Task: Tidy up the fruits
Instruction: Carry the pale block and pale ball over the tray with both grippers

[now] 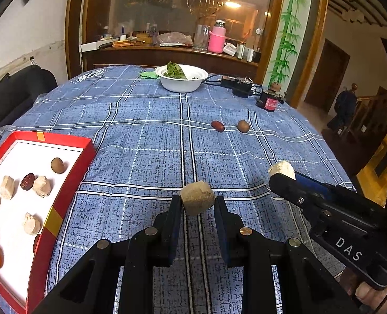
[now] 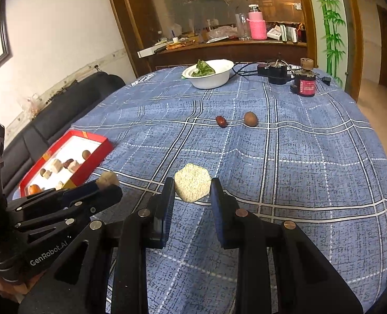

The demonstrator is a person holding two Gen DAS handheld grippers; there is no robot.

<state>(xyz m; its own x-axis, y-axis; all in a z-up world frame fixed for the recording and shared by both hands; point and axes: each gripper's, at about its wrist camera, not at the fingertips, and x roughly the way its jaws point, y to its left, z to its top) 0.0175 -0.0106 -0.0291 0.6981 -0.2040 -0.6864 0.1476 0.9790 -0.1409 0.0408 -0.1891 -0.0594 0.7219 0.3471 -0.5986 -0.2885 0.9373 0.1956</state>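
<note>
Clamping a tan, rough-skinned rounded chunk (image 1: 198,197) between its black pads, the left gripper (image 1: 197,204) hangs above the worktop (image 1: 141,136). The right gripper (image 2: 192,189) pinches a pale, grainy, blocky cube (image 2: 192,185), likewise held off the cloth. A red date (image 2: 221,121) and a smooth brown round fruit (image 2: 250,118) lie near each other further out on the blue plaid cloth. At the left edge, a red-walled, white-floored box (image 1: 85,154) holds pale chunks, dark dates, brown balls and orange fruit. A white bowl (image 1: 181,79) of greens stands at the far side, before a wood-framed glass partition.
</note>
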